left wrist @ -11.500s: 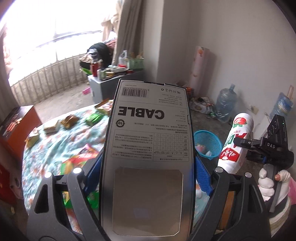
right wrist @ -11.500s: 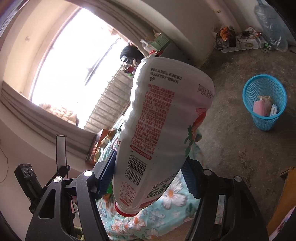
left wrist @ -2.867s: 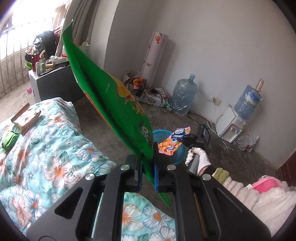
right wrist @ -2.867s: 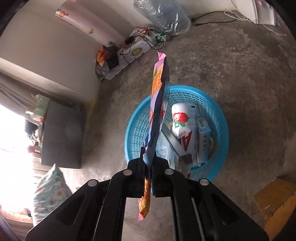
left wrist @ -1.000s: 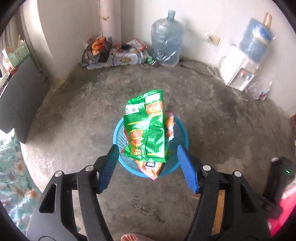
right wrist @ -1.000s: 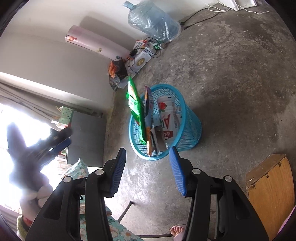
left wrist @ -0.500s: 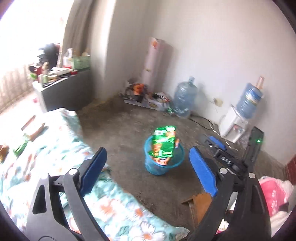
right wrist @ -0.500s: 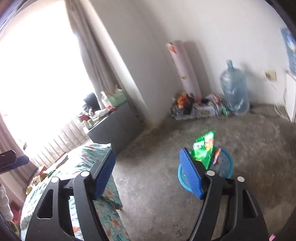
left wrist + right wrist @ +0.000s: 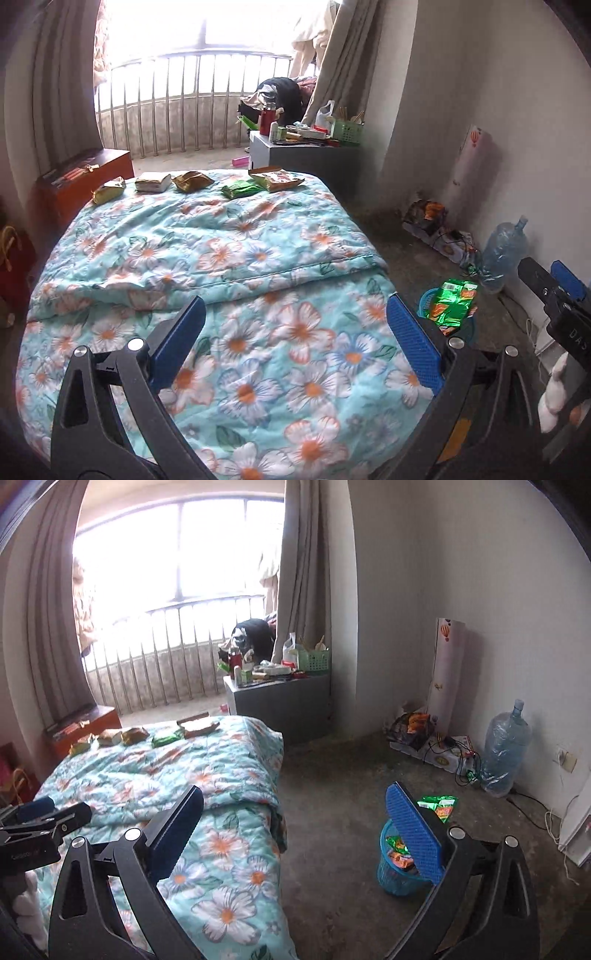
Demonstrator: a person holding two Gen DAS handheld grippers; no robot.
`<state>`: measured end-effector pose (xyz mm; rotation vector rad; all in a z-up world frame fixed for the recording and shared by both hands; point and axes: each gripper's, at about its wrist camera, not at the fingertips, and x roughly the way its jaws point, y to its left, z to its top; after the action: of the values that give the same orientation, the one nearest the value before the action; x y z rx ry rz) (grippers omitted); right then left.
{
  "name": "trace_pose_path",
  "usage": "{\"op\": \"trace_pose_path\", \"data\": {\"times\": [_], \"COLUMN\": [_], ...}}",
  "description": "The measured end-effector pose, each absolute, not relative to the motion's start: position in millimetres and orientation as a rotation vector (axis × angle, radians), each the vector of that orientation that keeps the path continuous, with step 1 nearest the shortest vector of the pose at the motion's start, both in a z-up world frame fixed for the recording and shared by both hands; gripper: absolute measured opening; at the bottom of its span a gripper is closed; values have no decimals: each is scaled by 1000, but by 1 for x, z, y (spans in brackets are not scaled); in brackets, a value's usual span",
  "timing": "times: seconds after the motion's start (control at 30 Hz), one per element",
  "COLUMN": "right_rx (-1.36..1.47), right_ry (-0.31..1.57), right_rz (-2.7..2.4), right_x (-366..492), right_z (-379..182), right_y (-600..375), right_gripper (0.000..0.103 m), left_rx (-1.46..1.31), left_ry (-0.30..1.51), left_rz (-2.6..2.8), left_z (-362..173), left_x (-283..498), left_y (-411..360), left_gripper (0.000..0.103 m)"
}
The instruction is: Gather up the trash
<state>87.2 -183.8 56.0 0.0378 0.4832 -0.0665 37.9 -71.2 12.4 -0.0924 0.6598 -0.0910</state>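
Beyond both gaping hand-held grippers (image 9: 295, 343), wrappers (image 9: 242, 190) on bed (image 9: 221, 258)

A blue mesh bin (image 9: 391, 871) stands on the floor at the lower right of the frame, near the bed's corner. A green bag (image 9: 452, 302) sticks upright out of it, above the rim, with orange wrappers (image 9: 400, 856) beside it. Five packets (image 9: 195, 182) lie in a row along the bed's far edge, upper middle: gold, pale, gold, green, tan.
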Motion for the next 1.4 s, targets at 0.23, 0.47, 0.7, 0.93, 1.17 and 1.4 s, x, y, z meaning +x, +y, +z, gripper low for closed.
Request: {"op": "trace_pose_path", "data": {"times": [0.23,0.47,0.7,0.93,1.17,1.4], "right_rx": [-8,-14,-47,-31,-20,-9], "right_ry": [681,793,774,777,777,786], "right_rz": [-113,-160,-217,-237,-258,-267], "right_x": [53,32,22,19,18,17], "right_z": [19,-8,-3,-6,-7,-11], "right_y": [-157,-159,-173,-184,-193,-200], "right_gripper": [96,96,96,96,96,96], "left_rx": [-134,-126,-112,-62,-27,-3], "left_ry": [804,879,856,839,852,862], "left_rz": [-85,-83,-68,-68,-70,-80], "left_z": [-11,-25,-13,-8,-12,-15], "left_x": [10,-7,-11,-15,-13,-10], "left_y": [-58,-63,-69,-79,-83,-90], "left_gripper": [94,94,94,94,94,94]}}
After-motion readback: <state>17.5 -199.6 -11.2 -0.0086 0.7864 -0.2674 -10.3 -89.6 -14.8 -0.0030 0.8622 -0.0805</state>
